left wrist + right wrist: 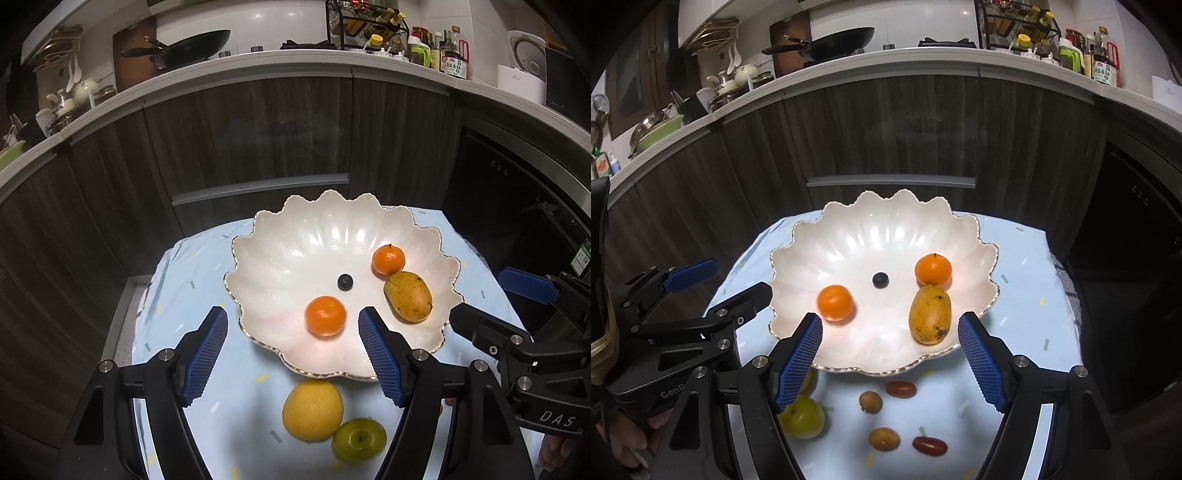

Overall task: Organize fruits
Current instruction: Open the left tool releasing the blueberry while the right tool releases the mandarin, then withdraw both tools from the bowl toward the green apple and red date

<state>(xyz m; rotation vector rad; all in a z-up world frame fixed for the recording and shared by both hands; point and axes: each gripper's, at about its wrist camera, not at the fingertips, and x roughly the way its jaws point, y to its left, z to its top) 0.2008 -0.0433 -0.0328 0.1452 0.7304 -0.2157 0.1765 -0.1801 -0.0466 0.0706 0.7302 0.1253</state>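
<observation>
A white scalloped bowl (295, 229) (886, 225) stands on the light blue tablecloth. In it lie a tangerine (325, 316) (835, 302), blurred, a second tangerine (388, 260) (933, 269), a mango (407, 301) (930, 314) and a dark blueberry (344, 282) (880, 279). My left gripper (293, 352) is open and empty above the bowl's near rim. My right gripper (890, 356) is open and empty over the near rim. In front of the bowl lie a yellow lemon (312, 410), a green apple (359, 439) (803, 416), two brown longans (870, 401) (883, 438) and two red grape tomatoes (901, 388) (929, 445).
The small table (177, 295) stands before dark wood cabinets (251, 129). A kitchen counter (258, 62) above holds a wok, bottles and dishes. A dark appliance (1137, 258) stands at the right. The table's edges drop off at left and right.
</observation>
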